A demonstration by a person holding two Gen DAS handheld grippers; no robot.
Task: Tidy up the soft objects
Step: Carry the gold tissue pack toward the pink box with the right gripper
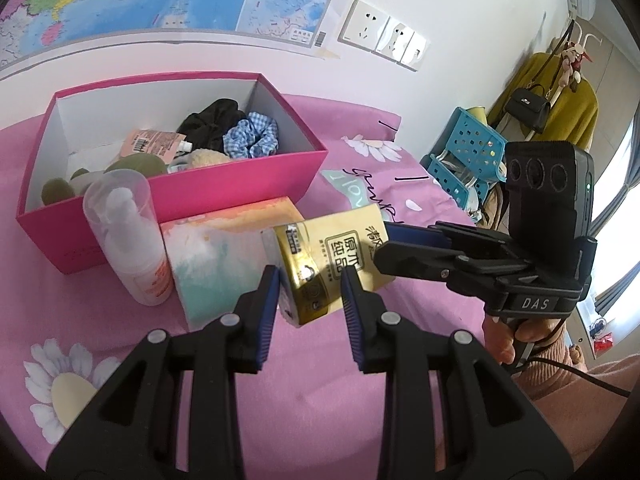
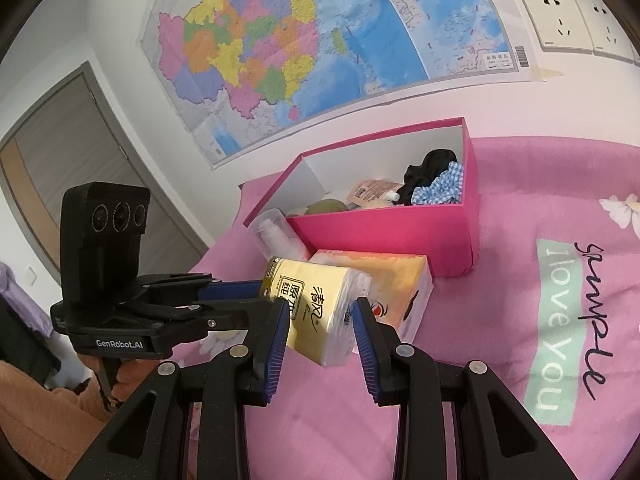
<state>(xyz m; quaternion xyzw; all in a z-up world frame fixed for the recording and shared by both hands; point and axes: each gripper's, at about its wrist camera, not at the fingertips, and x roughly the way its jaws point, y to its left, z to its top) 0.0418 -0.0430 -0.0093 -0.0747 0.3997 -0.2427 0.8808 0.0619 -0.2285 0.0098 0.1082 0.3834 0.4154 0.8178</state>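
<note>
A yellow tissue pack (image 1: 328,264) (image 2: 316,312) lies on the pink bedspread, leaning on a pastel tissue box (image 1: 228,248) (image 2: 384,276). My left gripper (image 1: 310,300) is open, its fingers on either side of the pack's near end. My right gripper (image 2: 322,322) is open too, straddling the pack from the other side; it shows in the left wrist view (image 1: 404,246). The left gripper shows in the right wrist view (image 2: 240,296). A pink box (image 1: 240,184) (image 2: 384,232) behind holds a black scrunchie (image 1: 216,122), a blue checked scrunchie (image 1: 252,138), a pouch and green soft items.
A clear pump bottle (image 1: 128,240) (image 2: 276,232) stands by the pink box's front corner. A blue perforated stool (image 1: 468,152) and a coat rack with a yellow garment (image 1: 560,92) stand beyond the bed. A map (image 2: 300,40) and wall sockets (image 1: 384,34) are behind.
</note>
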